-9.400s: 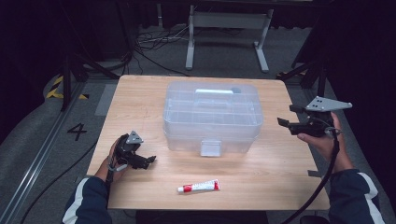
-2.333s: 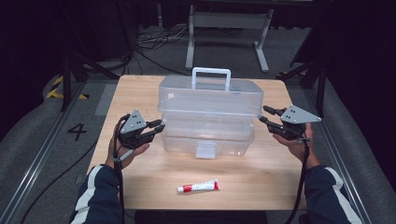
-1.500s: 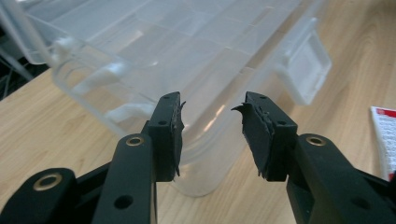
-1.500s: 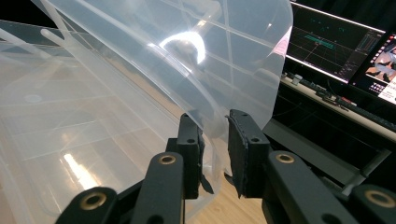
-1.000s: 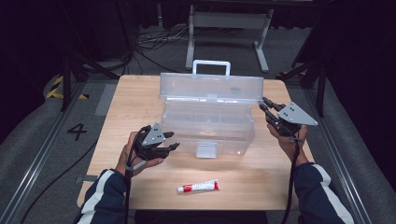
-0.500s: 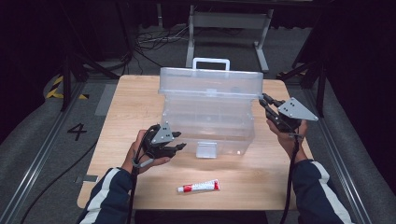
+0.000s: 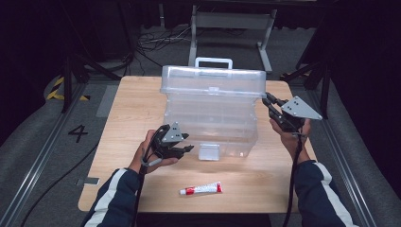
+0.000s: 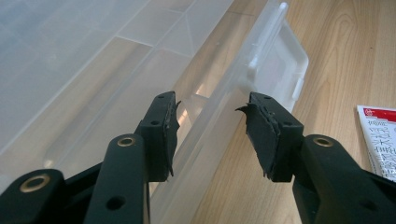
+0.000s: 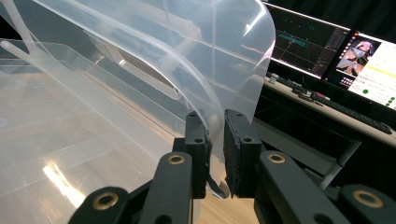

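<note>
Wooden table [image 7: 132, 113]: box lid [image 9: 196, 70] is pinched by right gripper [image 9: 215, 140]; left gripper [image 8: 210, 130] is held spread beside clear box [image 7: 210, 127].

Tube [image 8: 379, 140] cut off at frame edge, print unreadable; monitor [image 9: 369, 56] content blurry (too small).

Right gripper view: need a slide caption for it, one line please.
Right gripper shut on the raised clear lid of the plastic storage box, monitors behind.
</note>
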{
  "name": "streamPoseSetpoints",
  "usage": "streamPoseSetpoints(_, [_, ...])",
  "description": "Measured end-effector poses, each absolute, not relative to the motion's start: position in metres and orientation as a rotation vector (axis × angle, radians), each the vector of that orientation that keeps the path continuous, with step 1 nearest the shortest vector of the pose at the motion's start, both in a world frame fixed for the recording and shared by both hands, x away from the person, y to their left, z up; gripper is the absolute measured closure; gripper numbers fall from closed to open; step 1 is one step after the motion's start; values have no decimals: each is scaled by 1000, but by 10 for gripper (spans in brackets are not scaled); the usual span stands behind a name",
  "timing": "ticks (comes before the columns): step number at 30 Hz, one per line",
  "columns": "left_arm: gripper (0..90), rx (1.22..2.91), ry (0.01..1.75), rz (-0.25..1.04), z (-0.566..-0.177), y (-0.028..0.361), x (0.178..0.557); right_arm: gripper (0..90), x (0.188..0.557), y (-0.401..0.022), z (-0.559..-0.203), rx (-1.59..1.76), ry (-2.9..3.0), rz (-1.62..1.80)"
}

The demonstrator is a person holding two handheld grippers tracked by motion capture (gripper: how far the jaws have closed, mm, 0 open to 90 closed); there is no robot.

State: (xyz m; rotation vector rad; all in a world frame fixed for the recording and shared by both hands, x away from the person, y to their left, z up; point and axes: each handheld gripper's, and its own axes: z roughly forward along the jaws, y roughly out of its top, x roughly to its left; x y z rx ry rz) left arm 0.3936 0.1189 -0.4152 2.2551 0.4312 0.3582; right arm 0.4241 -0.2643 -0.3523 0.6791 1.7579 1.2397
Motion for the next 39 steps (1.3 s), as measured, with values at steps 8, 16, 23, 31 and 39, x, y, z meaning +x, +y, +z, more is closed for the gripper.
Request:
streamPoseSetpoints(8, [627,2254,426,354,-414,123,392,808,420,-264,-352,675,1758,1244])
streamPoseSetpoints(16, [666,2281,407,384,-413,127,383,814,414,-262,-348,654,1758,1244])
streamPoseSetpoints(23, [669,2261,404,381,-414,129,382,818,416,-262,-346,672,1751,1246])
streamPoseSetpoints(31, [670,2255,395,382,-415,129,382,823,421,-261,-342,697,1744,1249])
streamPoseSetpoints(39, [674,2251,391,380,-415,130,382,830,429,-259,-334,724,1753,1229])
